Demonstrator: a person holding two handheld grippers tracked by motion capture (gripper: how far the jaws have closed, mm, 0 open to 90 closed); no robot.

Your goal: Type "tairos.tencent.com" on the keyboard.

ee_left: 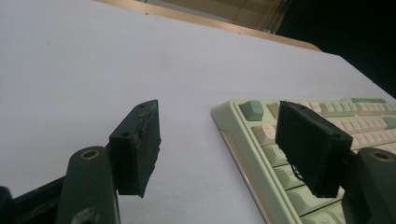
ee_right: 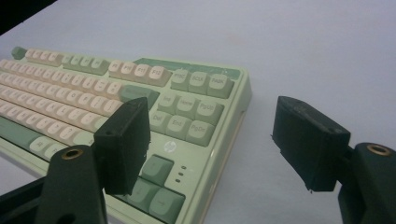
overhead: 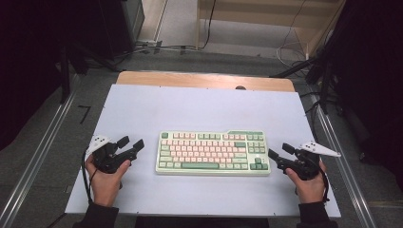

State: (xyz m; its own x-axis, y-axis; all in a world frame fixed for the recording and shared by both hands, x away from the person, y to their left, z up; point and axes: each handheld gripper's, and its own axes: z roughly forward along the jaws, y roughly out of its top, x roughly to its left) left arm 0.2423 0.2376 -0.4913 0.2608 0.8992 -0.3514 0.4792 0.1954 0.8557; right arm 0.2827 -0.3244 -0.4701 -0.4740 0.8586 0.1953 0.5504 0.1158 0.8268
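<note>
A pale green keyboard [overhead: 212,153] with pink and green keys lies flat at the middle of the white table top [overhead: 199,109]. My left gripper [overhead: 131,142] is just off its left end, jaws wide open with nothing between them. In the left gripper view the left gripper [ee_left: 229,144] straddles the keyboard's [ee_left: 327,140] near left corner. My right gripper [overhead: 280,151] sits at the keyboard's right end, open and empty. The right gripper view has the right gripper [ee_right: 224,149] framing the right edge of the keyboard [ee_right: 140,102], one jaw over the arrow keys.
The white sheet covers a wooden table whose far edge [overhead: 204,80] shows bare wood. Metal rails [overhead: 38,156] run along both sides. Cables [overhead: 157,47] and dark stands sit on the floor beyond the table.
</note>
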